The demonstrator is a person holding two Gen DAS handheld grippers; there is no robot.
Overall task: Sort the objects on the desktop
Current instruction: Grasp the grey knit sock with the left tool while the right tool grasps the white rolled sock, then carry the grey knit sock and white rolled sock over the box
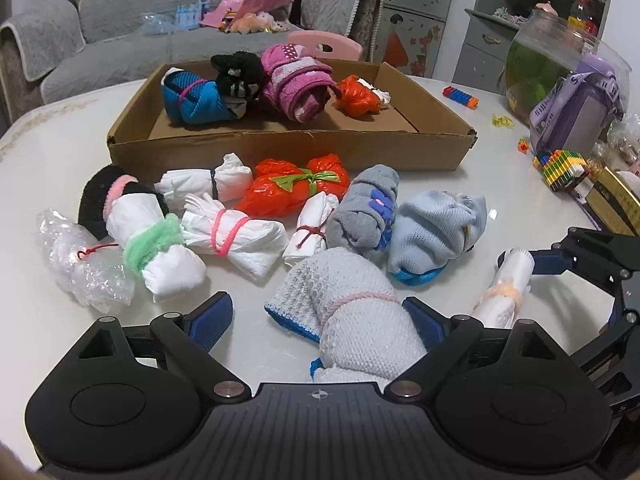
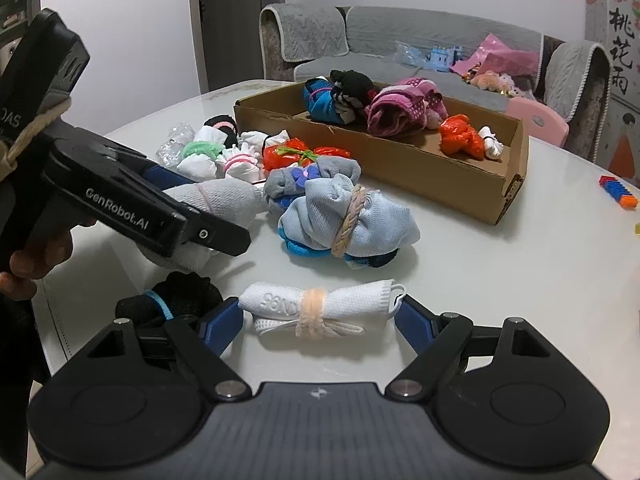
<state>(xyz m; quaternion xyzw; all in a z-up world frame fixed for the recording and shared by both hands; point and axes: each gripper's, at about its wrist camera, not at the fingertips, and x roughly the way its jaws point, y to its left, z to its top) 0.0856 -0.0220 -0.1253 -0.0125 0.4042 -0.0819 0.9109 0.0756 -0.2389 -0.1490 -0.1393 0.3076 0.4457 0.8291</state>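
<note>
Glossy white table (image 1: 460, 152), corrugated cardboard tray (image 1: 288, 148), knitted, string-tied bundles (image 1: 352, 312).

You can read "GenRobot.AI" in white on the side of your left gripper (image 2: 224, 220) in the right wrist view. Higher up its body, partial letters "OAS". White rolled mask bundle (image 2: 320, 306) shows upside-down "KN95". Wall poster (image 2: 622, 52) carries Chinese characters 桃花雨. Purple bottle strap (image 1: 560, 98) has lettering, too small to make out.

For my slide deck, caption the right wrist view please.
Right gripper open around a rolled white mask on the table, cardboard box of bundles behind.
</note>
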